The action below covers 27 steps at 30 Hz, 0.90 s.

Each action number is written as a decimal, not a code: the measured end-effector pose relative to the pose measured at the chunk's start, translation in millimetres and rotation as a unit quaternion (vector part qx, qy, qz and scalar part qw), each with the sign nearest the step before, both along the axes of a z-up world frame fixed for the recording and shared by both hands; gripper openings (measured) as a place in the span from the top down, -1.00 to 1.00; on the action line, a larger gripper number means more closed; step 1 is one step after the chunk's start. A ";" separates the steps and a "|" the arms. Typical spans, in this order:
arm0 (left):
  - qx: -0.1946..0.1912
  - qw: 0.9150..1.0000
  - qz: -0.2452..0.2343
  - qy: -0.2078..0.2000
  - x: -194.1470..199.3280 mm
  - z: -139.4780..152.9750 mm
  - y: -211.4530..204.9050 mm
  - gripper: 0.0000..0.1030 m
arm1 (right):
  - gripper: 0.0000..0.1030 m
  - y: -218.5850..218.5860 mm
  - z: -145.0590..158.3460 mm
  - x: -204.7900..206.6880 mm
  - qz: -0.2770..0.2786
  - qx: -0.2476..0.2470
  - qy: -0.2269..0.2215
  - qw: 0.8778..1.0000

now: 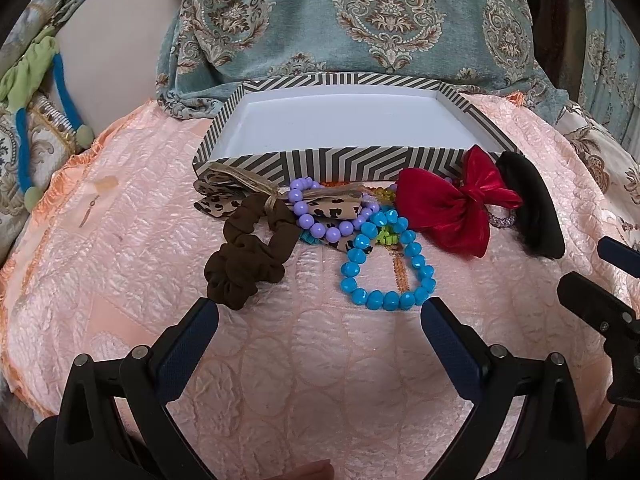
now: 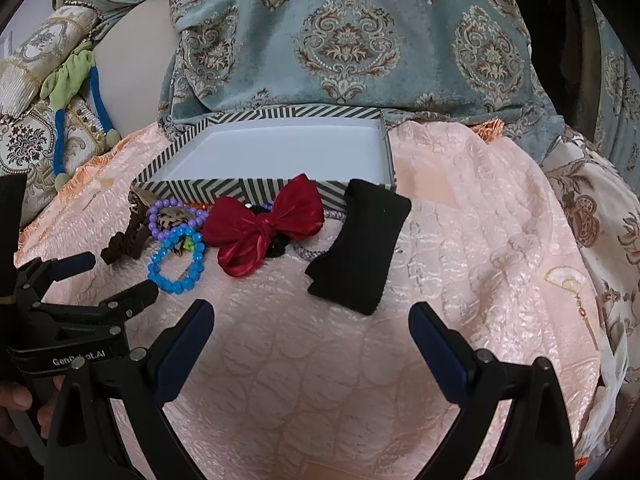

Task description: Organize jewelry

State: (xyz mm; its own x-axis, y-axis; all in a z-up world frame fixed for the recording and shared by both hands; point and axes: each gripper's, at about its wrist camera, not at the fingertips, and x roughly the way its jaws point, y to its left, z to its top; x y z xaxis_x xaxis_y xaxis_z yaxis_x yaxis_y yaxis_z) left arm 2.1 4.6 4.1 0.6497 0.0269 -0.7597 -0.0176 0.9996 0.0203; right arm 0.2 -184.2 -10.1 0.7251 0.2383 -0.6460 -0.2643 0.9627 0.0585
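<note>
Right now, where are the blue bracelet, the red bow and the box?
blue bracelet [image 1: 390,300], left wrist view, on its near beads.
red bow [image 2: 269,225], right wrist view, on its centre knot.
box [image 1: 340,164], left wrist view, on its striped front wall.

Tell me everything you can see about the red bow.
The red bow is shiny, satin-like fabric with two puffed loops pinched by a central knot. It lies flat on the pink quilt, just in front of the striped box, overlapping a black hair tie beneath and nearly touching the black pad. Neither gripper touches it.
</note>
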 end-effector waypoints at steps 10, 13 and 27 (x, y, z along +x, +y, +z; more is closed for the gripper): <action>-0.001 1.000 0.004 0.001 0.0 -2.6 -0.6 -0.73 | -0.94 -1.6 1.0 -0.5 -0.001 0.002 -0.001 1.000; -0.005 1.000 0.008 0.003 0.3 -3.3 1.9 -0.73 | -0.94 -1.4 0.9 -0.4 -0.001 0.002 0.000 1.000; -0.026 0.999 0.020 0.009 1.4 -4.6 9.1 -0.73 | -0.94 -1.5 1.8 -0.5 -0.001 0.004 -0.002 1.000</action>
